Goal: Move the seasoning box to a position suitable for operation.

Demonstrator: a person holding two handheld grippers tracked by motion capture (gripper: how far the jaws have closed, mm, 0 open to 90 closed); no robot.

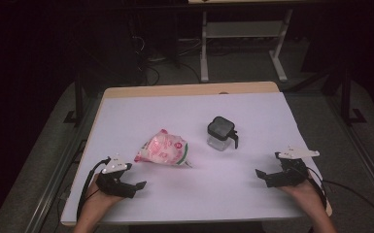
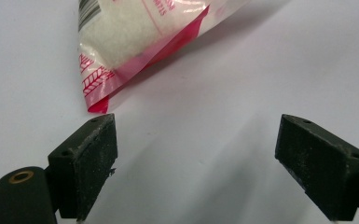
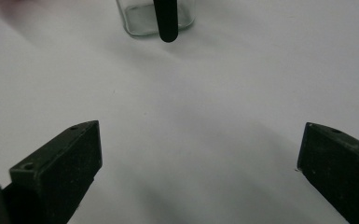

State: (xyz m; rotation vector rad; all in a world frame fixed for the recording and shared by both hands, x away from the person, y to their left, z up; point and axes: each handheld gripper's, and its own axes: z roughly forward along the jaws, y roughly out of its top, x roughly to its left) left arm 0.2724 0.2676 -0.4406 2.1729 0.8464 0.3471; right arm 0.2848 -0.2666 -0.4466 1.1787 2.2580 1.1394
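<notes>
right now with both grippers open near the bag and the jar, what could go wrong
1. The bag lies slumped and soft; the left gripper, open by its corner, may pinch only thin film and slip.
2. The glass jar stands upright with a protruding black handle; the right gripper could knock it over.

Bag (image 1: 162, 148) left of jar (image 1: 220, 134), both on table (image 1: 252, 104)
</notes>
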